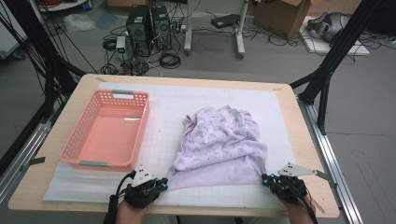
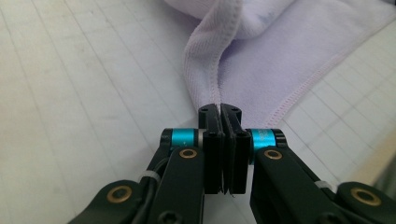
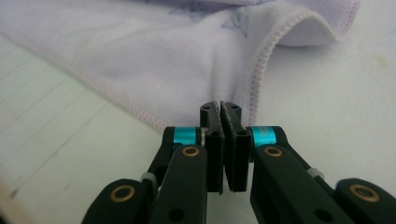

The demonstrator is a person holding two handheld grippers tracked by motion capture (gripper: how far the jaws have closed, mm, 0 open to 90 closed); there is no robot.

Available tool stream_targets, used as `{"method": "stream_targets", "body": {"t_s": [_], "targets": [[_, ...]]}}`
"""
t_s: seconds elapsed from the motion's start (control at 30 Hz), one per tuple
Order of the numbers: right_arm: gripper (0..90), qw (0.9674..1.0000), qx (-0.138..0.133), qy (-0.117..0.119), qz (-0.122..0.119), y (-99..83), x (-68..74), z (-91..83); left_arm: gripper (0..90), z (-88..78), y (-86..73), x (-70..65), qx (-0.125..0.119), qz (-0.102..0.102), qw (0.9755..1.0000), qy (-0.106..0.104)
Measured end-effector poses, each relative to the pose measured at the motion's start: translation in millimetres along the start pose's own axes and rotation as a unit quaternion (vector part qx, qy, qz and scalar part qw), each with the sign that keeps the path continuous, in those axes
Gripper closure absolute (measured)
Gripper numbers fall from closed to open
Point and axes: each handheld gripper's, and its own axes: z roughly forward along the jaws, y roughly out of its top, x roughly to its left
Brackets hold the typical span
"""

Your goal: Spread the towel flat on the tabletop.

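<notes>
A lilac cloth [image 1: 219, 140] with a small printed pattern lies crumpled on the white gridded mat [image 1: 163, 135], its plain underside spread toward the near edge. My left gripper [image 1: 164, 183] is at the cloth's near left corner. In the left gripper view its jaws [image 2: 219, 109] are pressed together on the hemmed corner of the cloth [image 2: 280, 60]. My right gripper [image 1: 265, 179] is at the near right corner. The right gripper view has those jaws [image 3: 221, 107] closed on the stitched edge of the cloth [image 3: 163, 60].
A pink slotted basket [image 1: 141, 126] stands empty on the mat, left of the cloth. The wooden table [image 1: 299, 140] ends just beyond the mat on the right and near sides. Black frame posts flank the table; computers, cables and boxes sit on the floor behind.
</notes>
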Motion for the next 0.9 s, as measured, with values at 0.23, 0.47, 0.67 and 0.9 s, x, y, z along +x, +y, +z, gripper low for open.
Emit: {"method": "stream_targets", "body": {"t_s": [0.23,0.47,0.67,0.9], "targets": [[88.2,0.9998,-0.017,0.014,0.003,-17.7,11.8,-31.6,87.3,-17.8,-15.2,-7.8,0.002,-0.017,0.9995,-0.027],[88.0,0.9997,0.013,0.022,0.002,-39.9,23.2,-48.6,86.6,-30.6,-30.4,-22.6,0.006,-0.003,0.9990,-0.044],[65.8,0.9990,-0.027,0.020,0.028,-34.2,19.4,-55.7,54.6,-23.6,-15.3,-13.3,-0.026,-0.015,0.9995,-0.003],[62.9,0.9990,-0.019,-0.022,0.035,-18.0,5.6,-33.4,49.9,10.3,7.2,-3.7,-0.007,-0.023,0.9997,0.009]]}}
